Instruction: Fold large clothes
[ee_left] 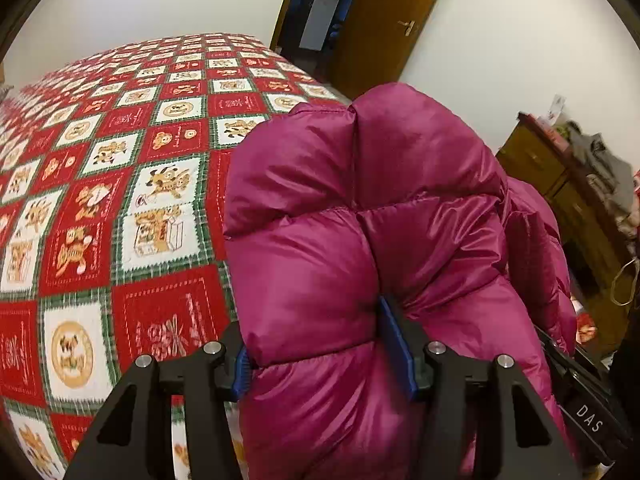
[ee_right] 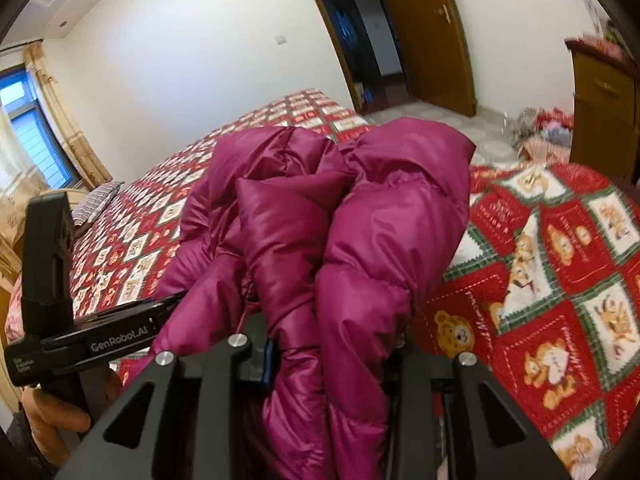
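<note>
The left gripper (ee_left: 326,354) has its blue pads (ee_left: 394,344) pressed into a thick puffy fold of the magenta down jacket (ee_left: 360,208), jaws about half apart with the padding bulging up and out between them. The right gripper (ee_right: 328,354) is closed narrower on another bunch of the same jacket (ee_right: 340,208); one blue pad (ee_right: 269,360) shows at the left of the bundle, the other is buried under the fabric.

The jacket is gathered up in a heap between the two grippers, lifted over the near edge of the bed, with its quilted sections billowing forward and a loose part trailing to the side. From the right wrist view the left gripper's black body (ee_right: 80,336) sits just beside the jacket, and a hand (ee_right: 60,412) grips its handle below.

Under and around the jacket lies the bedspread (ee_left: 120,184), a red, white and green check with bear pictures. Beyond the bed stands an open wooden door (ee_left: 380,20), a wooden cabinet (ee_left: 532,160) at the right with clutter on top, and a window with curtains (ee_right: 24,128) on the far side.
</note>
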The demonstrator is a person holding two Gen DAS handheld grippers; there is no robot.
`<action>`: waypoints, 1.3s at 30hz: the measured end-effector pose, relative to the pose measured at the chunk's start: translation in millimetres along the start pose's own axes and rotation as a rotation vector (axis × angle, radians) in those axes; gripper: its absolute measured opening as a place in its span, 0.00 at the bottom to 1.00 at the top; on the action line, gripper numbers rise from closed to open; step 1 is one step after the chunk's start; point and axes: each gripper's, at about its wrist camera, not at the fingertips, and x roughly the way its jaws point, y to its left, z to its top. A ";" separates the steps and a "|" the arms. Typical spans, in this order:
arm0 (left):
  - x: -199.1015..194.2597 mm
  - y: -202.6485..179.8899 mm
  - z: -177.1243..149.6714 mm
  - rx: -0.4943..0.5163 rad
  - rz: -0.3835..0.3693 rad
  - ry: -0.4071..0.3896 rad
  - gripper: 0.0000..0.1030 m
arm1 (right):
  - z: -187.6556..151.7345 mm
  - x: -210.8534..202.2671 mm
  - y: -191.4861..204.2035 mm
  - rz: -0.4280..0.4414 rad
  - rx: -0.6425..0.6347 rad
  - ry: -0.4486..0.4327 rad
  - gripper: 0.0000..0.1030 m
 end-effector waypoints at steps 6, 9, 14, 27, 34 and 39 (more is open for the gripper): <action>25.9 1.0 5.8 0.012 0.071 0.024 0.54 | -2.8 31.9 -16.0 -0.020 0.026 0.079 0.33; 35.6 -1.5 4.7 0.026 0.095 0.016 0.57 | -3.5 36.9 -33.7 -0.011 0.101 0.107 0.37; 36.1 -2.1 -3.9 0.061 0.110 -0.028 0.62 | -2.0 5.5 -38.0 -0.083 0.105 0.076 0.55; 36.7 -16.8 -2.7 0.136 0.189 -0.034 0.62 | 61.0 -21.0 32.7 -0.208 -0.068 -0.013 0.52; 36.2 -14.5 1.5 0.142 0.171 -0.015 0.62 | 43.9 45.0 -13.7 -0.323 0.043 0.131 0.27; 37.8 -19.3 4.6 0.167 0.177 -0.016 0.64 | 31.1 42.4 -21.9 -0.345 0.018 0.106 0.26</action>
